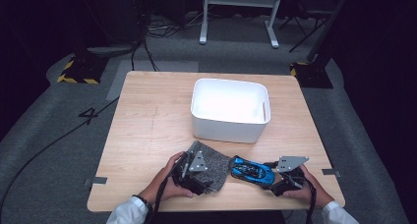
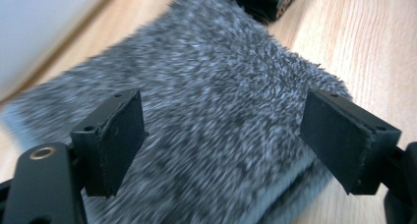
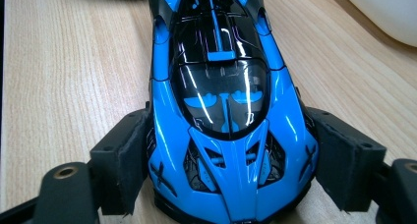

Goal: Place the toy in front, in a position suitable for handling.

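Observation:
A grey fuzzy cloth [image 1: 217, 164] lies folded on the wooden table near its front edge. My left gripper [image 1: 199, 175] hovers over the cloth's left part. In the left gripper view the cloth [image 2: 221, 71] spreads under and beyond my left gripper [image 2: 221, 121], whose jaws stand wide apart and do not pinch it. A blue and black toy car [image 1: 251, 169] sits just right of the cloth. My right gripper [image 1: 271, 177] is shut on the car's nose. In the right gripper view both pads of this gripper [image 3: 231, 150] press the car's [image 3: 221, 76] front flanks.
A white plastic bin [image 1: 226, 128] stands behind the cloth and car, mid-table, and looks empty; its wall shows in the left gripper view [image 2: 39, 27] and the right gripper view [image 3: 388, 8]. Bare wood [image 1: 147, 116] lies to the left. Cables and stands are on the floor beyond.

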